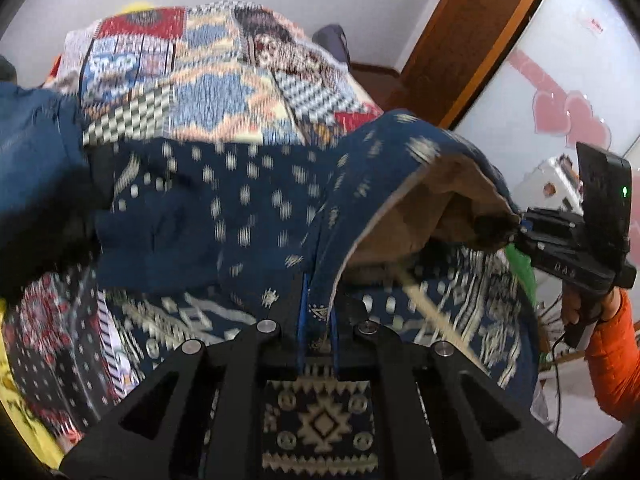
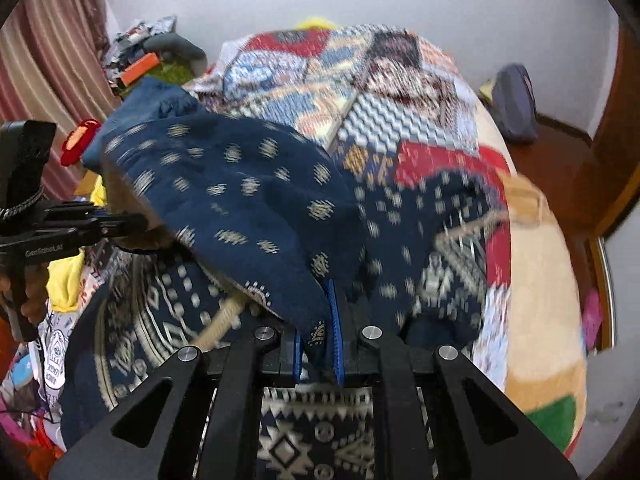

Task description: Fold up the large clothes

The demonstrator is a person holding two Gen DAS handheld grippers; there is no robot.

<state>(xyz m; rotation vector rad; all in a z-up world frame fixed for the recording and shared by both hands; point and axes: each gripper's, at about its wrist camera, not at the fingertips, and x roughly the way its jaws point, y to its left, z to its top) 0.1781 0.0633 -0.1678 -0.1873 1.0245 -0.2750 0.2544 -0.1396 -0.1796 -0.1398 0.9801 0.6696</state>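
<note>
A large navy garment with cream dots and geometric bands lies spread over a bed. My left gripper is shut on its patterned hem, which rises from the jaws as a lifted fold showing a tan lining. The right gripper appears at the right of the left wrist view, shut on the other end of that fold. In the right wrist view my right gripper pinches the garment edge between blue pads. The left gripper shows at the left, holding the same raised fold.
A patchwork quilt covers the bed beneath the garment. A wooden door frame stands to the right. A sleeve in orange is at the right edge. Clutter and a striped curtain sit at the far left.
</note>
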